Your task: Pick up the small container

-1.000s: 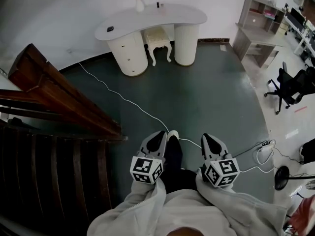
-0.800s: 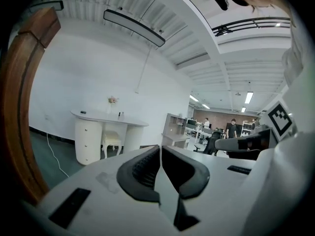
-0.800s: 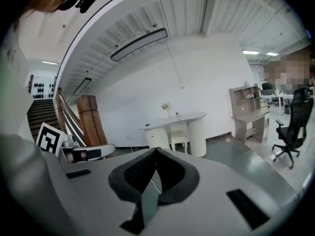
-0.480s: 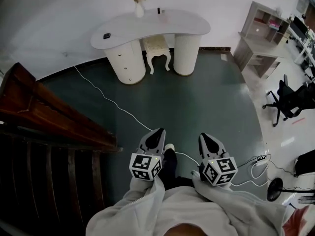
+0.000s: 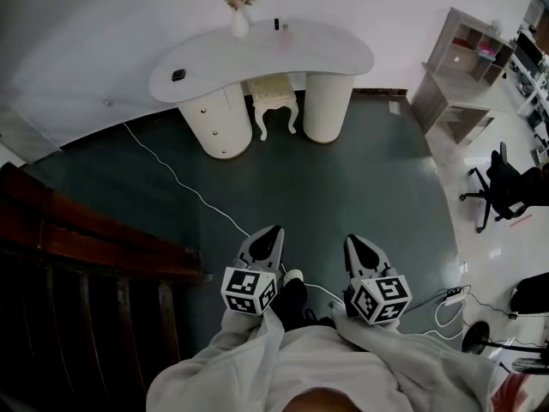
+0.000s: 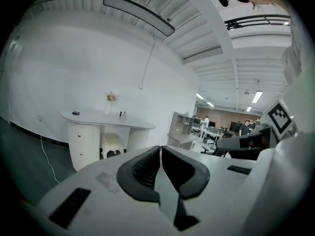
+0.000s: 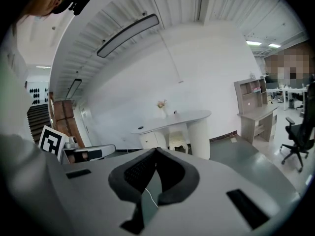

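A white curved desk [image 5: 326,51] stands against the far wall across the green floor. On it are a vase of flowers [image 5: 239,20], a small dark upright container [image 5: 276,24] and a flat black object [image 5: 177,75]. My left gripper [image 5: 272,231] and right gripper [image 5: 352,240] are held side by side in front of my body, far from the desk. Both are shut with nothing between the jaws. The left gripper view shows the desk [image 6: 133,124] beyond my left gripper [image 6: 160,148]. The right gripper view shows it [image 7: 197,116] beyond my right gripper [image 7: 156,150].
A dark wooden stair rail [image 5: 94,239] runs along the left. A white cable [image 5: 184,187] crosses the floor toward me. A white stool [image 5: 274,93] sits under the desk. A shelf unit [image 5: 467,58], an office chair [image 5: 506,187] and a power strip [image 5: 455,294] are at the right.
The view has moved forward toward the desk and the stair rail has slid back to the left. Both grippers keep their pose and stay shut.
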`<action>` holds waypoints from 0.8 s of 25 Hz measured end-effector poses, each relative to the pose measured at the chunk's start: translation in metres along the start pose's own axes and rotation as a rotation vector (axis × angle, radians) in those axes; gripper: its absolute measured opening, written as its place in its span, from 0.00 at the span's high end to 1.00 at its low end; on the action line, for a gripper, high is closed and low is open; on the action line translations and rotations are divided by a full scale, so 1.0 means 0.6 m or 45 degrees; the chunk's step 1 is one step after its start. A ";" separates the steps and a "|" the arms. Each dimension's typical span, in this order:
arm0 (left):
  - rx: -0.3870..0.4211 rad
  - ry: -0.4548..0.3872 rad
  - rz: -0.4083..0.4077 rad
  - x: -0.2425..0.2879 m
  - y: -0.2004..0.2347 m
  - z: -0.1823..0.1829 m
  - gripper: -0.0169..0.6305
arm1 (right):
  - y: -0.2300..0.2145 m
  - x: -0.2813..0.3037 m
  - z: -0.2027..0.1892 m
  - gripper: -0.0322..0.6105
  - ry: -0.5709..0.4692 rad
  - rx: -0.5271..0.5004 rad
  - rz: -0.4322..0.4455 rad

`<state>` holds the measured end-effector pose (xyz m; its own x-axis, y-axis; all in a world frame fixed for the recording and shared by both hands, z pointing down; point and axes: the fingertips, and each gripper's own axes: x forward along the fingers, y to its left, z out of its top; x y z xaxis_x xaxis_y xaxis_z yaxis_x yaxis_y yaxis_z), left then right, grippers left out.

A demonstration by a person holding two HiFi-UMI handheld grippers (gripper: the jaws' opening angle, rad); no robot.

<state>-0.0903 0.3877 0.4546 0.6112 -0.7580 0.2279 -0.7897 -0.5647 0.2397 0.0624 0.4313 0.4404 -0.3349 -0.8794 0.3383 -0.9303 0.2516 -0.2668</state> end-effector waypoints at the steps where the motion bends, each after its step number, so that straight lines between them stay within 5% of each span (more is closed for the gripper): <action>1: -0.001 -0.001 0.004 0.012 0.011 0.006 0.94 | -0.004 0.014 0.006 0.87 -0.001 0.001 0.001; 20: 0.004 -0.015 0.024 0.098 0.120 0.044 0.94 | -0.014 0.165 0.052 0.87 -0.009 -0.003 0.029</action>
<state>-0.1127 0.2938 0.4601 0.5953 -0.7724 0.2215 -0.8014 -0.5510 0.2327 0.0419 0.3296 0.4479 -0.3551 -0.8761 0.3261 -0.9227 0.2726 -0.2725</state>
